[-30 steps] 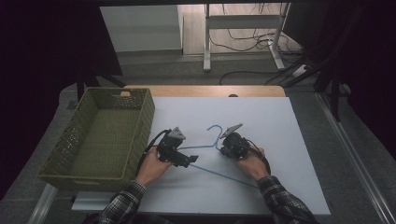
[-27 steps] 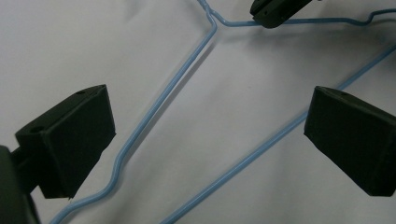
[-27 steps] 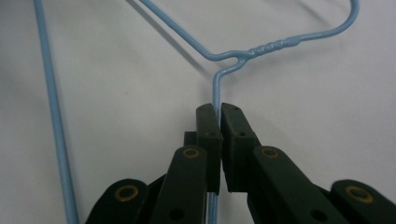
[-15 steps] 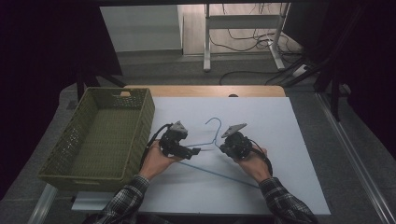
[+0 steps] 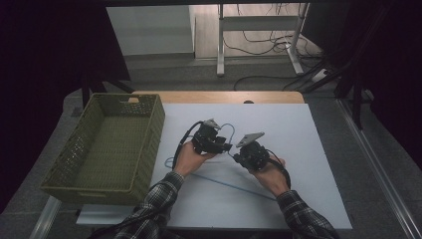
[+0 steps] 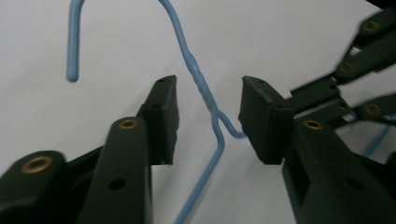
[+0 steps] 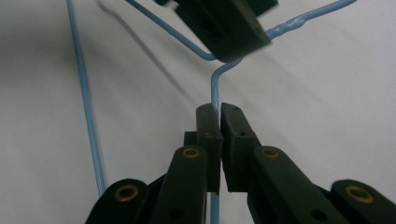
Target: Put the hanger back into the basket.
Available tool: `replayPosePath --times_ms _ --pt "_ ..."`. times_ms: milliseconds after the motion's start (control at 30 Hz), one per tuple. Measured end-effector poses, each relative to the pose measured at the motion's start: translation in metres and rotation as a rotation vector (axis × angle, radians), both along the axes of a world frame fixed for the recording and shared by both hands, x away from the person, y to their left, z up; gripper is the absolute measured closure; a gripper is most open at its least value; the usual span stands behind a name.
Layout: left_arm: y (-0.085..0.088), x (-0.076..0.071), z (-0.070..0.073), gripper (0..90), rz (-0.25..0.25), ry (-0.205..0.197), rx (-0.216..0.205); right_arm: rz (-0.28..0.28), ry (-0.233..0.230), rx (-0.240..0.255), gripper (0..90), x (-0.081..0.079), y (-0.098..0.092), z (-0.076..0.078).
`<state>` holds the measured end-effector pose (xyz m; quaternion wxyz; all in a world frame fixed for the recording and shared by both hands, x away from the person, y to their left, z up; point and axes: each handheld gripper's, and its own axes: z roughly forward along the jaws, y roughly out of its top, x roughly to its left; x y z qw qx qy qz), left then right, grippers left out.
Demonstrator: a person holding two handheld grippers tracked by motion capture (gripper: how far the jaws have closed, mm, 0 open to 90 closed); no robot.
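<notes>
- Right claw [image 7: 219,116]: jaws pressed together, pinching the blue wire hanger [image 5: 219,178] on the shoulder run just below the neck bend. Wire runs straight down between the pads in the right gripper view, so the grip looks square, likely to stop the frame from pivoting.
- Left claw [image 6: 208,119]: jaws spread, one on each side of the twisted neck, neither pad touching wire. Hook curls ahead of it and to its left in the left gripper view.
- Judgement: right claw acts as anchor while the left lines up on the stiffest section, the twist. Closing there gives two grip points close together, hence good control of a floppy wire frame.
- Hanger location: on the white table [image 5: 318,199], neck between the two claws, long bottom bar trailing back toward the person under the right forearm.
- Green basket [image 5: 149,134] sits well apart, off the left claw's outer side, open side up – plausible drop target.
- Risk: left pad closes off-centre and nudges the neck sideways against the right pinch; thin wire may slip.
</notes>
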<state>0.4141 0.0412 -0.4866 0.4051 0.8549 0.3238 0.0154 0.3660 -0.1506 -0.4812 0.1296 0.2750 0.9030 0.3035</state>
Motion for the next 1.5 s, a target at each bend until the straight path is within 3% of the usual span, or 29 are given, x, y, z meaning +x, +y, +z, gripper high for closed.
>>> replayPosePath --times_ms 233,367,433,467,500,533,633,767,800,833,900,1000,1133,1167,1200,1300,1400,1500 --pt "-0.007 0.006 -0.003 76.2 0.018 0.043 -0.018 0.010 -0.007 0.008 86.4 -0.002 0.000 0.002" --pt "-0.005 0.005 -0.002 78.1 0.027 0.063 -0.028 0.011 0.011 0.024 85.3 -0.001 -0.001 0.001" --pt "-0.005 0.003 -0.001 78.3 0.030 0.061 -0.030 -0.002 0.029 0.046 76.4 0.001 -0.003 0.002" --pt "-0.005 0.003 -0.001 78.4 0.030 0.061 -0.030 -0.002 0.029 0.046 76.4 0.001 -0.003 0.002" --pt "-0.006 0.001 0.001 78.5 0.023 0.056 -0.028 -0.008 0.069 0.077 66.5 0.005 -0.005 0.004" --pt "-0.006 0.000 0.002 78.5 0.021 0.051 -0.023 -0.018 0.100 0.101 64.8 0.007 -0.005 0.005" --pt "-0.007 -0.002 0.004 78.5 0.018 0.044 -0.019 -0.025 0.148 0.126 65.3 0.012 -0.002 0.004" --pt "-0.008 -0.005 0.006 78.4 0.013 0.032 -0.016 -0.024 0.173 0.078 78.4 0.016 0.004 -0.004" --pt "-0.007 -0.006 0.006 77.7 0.011 0.029 -0.011 -0.016 0.182 0.083 85.1 0.017 0.004 -0.004" --pt "-0.007 -0.007 0.007 75.6 0.008 0.028 -0.012 -0.011 0.190 0.092 85.5 0.016 0.004 -0.004" --pt "-0.003 -0.009 0.010 64.2 0.008 0.018 -0.015 -0.015 0.180 0.068 86.3 0.015 0.005 -0.003" --pt "0.003 -0.012 0.016 46.3 0.016 0.000 -0.006 -0.009 0.184 0.082 86.6 0.014 0.004 0.000" --pt "0.023 -0.021 0.030 32.8 0.001 -0.021 -0.030 0.029 0.161 0.094 86.8 0.010 0.003 0.009" --pt "0.031 -0.025 0.034 32.8 -0.021 -0.026 -0.035 0.036 0.156 0.097 86.8 0.008 0.003 0.012" --pt "0.037 -0.029 0.037 25.9 -0.027 -0.019 -0.033 0.046 0.149 0.102 86.8 0.006 0.003 0.016" --pt "0.052 -0.041 0.045 17.3 -0.053 0.003 -0.036 0.083 0.122 0.119 86.9 0.000 0.001 0.028" --pt "0.059 -0.049 0.048 19.8 -0.067 -0.002 -0.011 0.110 0.118 0.123 86.9 -0.007 0.000 0.037" --pt "0.066 -0.059 0.051 28.1 -0.136 -0.016 0.039 0.133 0.113 0.128 86.9 -0.012 -0.002 0.044"
